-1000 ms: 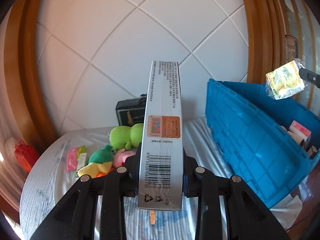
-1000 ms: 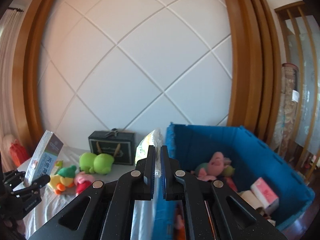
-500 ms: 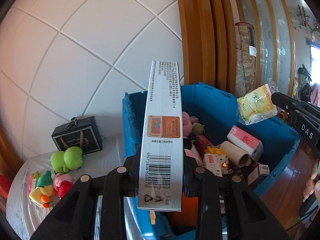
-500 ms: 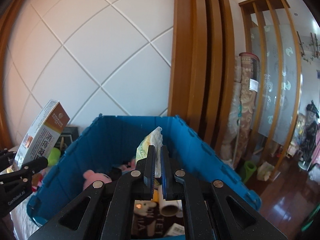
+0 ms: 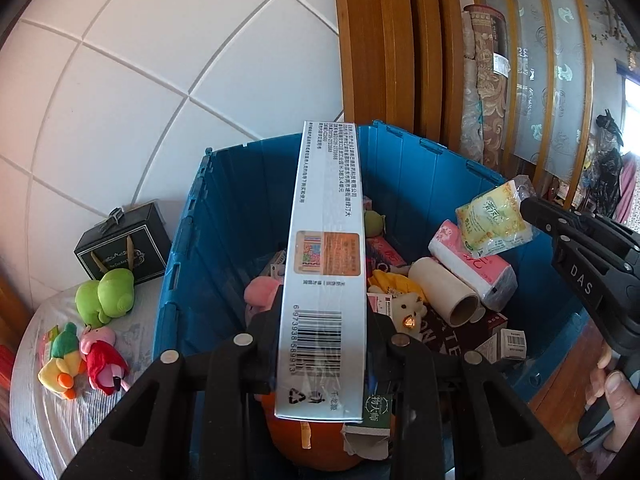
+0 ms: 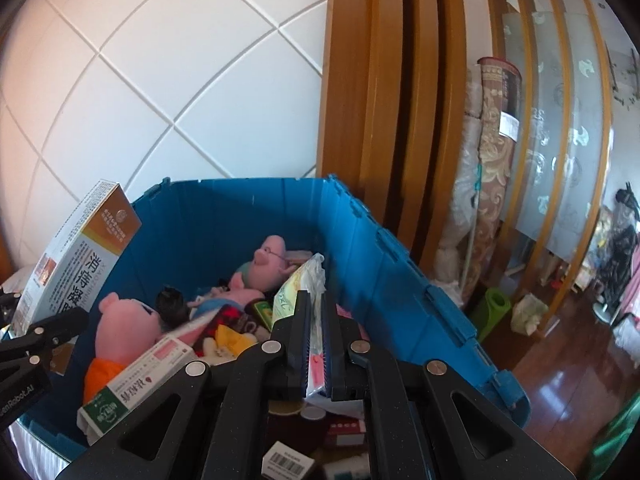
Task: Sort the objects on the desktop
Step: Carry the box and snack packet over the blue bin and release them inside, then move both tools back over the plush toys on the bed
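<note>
Hand-held gripper on the left [image 5: 320,344] is clamped on a long white medicine box [image 5: 326,264], its barcode face toward the camera, held over the open blue plastic crate [image 5: 188,248]. From the right wrist view the same box [image 6: 76,256] shows at the crate's left rim [image 6: 360,216], tilted, with a brown and white printed front.

The right hand-held gripper [image 6: 316,320] has its jaws pressed together on a thin yellow-green tissue packet [image 6: 298,284]; in the left wrist view that packet [image 5: 494,220] hangs above the crate's right side, pinched at one end.

Inside the crate lie pink pig plush toys [image 6: 120,320], a pink tissue pack [image 5: 472,264], a cardboard roll [image 5: 444,292] and several small boxes.

On the surface [image 5: 60,412] left of the crate sit a green frog plush [image 5: 106,294], a small cluster of plush toys [image 5: 80,360] and a black gift box [image 5: 120,246] near the wall. Fingers of the person's right hand [image 5: 612,384] show at the right edge.
</note>
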`<control>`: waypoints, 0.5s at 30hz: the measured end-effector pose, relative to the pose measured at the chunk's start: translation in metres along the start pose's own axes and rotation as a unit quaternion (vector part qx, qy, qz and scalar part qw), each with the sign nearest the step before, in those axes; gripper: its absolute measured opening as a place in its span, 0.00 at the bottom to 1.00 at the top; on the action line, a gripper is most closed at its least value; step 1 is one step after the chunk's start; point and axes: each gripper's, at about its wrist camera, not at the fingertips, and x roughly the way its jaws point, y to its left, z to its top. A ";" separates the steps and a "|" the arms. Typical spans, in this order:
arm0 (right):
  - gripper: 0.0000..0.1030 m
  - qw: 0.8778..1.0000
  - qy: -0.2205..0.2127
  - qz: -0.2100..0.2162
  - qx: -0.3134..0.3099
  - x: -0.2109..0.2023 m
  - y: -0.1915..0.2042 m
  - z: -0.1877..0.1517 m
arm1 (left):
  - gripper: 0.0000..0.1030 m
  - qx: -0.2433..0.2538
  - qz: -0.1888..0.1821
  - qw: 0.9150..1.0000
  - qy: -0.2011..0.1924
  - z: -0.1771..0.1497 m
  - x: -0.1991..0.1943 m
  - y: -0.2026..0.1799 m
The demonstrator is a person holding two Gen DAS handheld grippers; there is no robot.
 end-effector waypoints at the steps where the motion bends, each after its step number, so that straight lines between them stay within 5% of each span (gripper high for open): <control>1: 0.05 1.000 0.004 -0.001 -0.002 0.003 -0.001 -0.001 | 0.28 0.000 0.001 1.000 0.002 0.000 0.001 0.000; 4: 0.11 1.000 0.016 -0.015 -0.008 0.011 -0.002 -0.002 | 0.29 -0.002 0.000 1.000 0.009 -0.002 0.004 0.001; 6: 0.33 1.000 0.024 -0.018 -0.008 0.014 -0.002 -0.002 | 0.42 -0.004 -0.004 1.000 0.011 -0.003 0.004 0.002; 8: 0.96 0.999 0.023 -0.022 -0.008 0.012 -0.003 -0.003 | 0.59 -0.005 0.001 1.000 0.003 -0.004 0.001 0.003; 15: 1.00 0.999 -0.007 -0.034 -0.020 -0.011 0.004 0.001 | 0.62 -0.006 -0.003 1.000 -0.019 -0.006 -0.016 0.010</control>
